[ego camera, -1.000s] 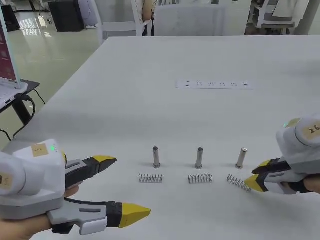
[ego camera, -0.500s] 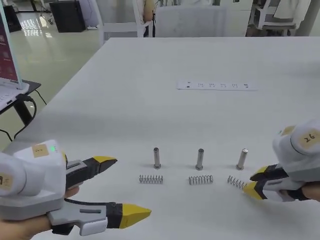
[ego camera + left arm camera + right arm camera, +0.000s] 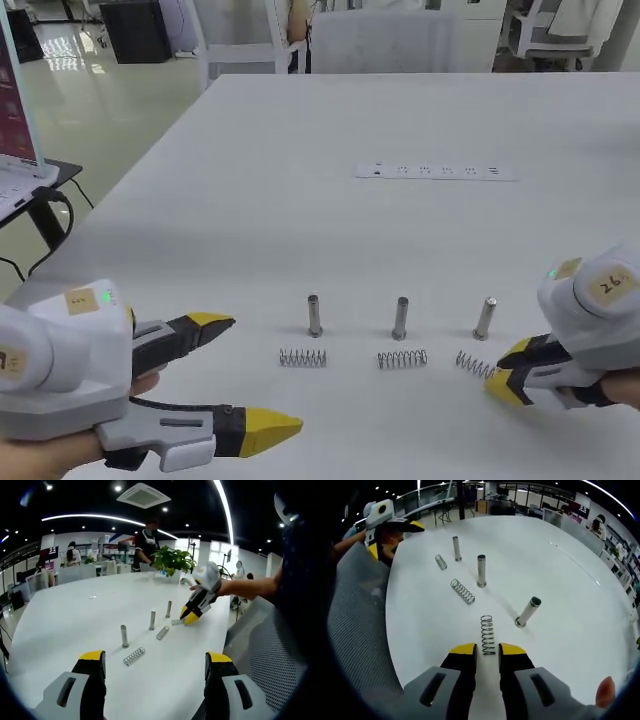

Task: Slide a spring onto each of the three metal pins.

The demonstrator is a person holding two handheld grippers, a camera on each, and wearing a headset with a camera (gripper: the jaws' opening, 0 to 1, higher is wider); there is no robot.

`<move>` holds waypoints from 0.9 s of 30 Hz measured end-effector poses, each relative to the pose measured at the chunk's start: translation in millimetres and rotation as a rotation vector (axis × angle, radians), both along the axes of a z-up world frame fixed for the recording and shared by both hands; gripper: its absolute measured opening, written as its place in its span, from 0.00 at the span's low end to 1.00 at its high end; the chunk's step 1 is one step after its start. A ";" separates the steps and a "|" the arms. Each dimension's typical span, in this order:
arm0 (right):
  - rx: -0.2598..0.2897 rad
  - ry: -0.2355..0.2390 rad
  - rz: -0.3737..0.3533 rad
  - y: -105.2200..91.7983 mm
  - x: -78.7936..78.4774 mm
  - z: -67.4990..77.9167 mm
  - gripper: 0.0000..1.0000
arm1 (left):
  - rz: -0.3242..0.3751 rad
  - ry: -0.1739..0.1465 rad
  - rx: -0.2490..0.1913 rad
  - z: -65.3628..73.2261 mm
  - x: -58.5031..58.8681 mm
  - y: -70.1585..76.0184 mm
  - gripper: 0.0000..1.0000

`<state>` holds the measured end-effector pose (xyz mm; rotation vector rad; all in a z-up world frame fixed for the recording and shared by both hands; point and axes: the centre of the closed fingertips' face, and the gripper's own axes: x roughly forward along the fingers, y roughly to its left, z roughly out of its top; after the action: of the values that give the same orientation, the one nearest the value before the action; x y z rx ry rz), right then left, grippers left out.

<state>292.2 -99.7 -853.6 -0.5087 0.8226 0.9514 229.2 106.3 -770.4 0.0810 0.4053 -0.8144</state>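
Three short metal pins stand upright in a row on the white table: left pin, middle pin, right pin. A spring lies on its side in front of each: left spring, middle spring, right spring. My right gripper is low at the table, its yellow tips a narrow gap apart. In the right gripper view the near end of the right spring lies between those tips, right gripper. My left gripper hovers wide open at the front left, holding nothing.
A white power strip lies flat farther back on the table. Chairs stand past the far edge, and a small side table with a laptop stands to the left. A potted plant sits at one end of the table.
My right gripper has moved slightly down and nearer, bringing its tips around the near end of the right spring. The left gripper, pins and other springs have not moved.
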 end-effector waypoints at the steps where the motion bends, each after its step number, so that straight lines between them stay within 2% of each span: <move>1: -0.004 0.002 0.002 -0.6 -0.1 -1.1 0.15 | 0.000 0.000 0.000 -0.1 0.0 0.0 0.78; 19: -0.013 0.020 0.012 -0.2 -1.6 -4.1 0.08 | -0.001 0.004 -0.001 -1.0 0.9 -0.6 0.78; 22: -0.022 -0.001 0.025 -0.7 -0.6 -3.7 0.08 | -0.004 0.004 0.001 -1.2 0.9 -1.0 0.78; 27: -0.016 -0.005 0.030 0.2 -1.7 0.0 0.08 | -0.017 0.004 0.008 -1.1 1.1 -2.7 0.77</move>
<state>290.5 -99.5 -853.7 -0.5387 0.8209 0.9709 230.3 103.6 -771.5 0.0907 0.4125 -0.8299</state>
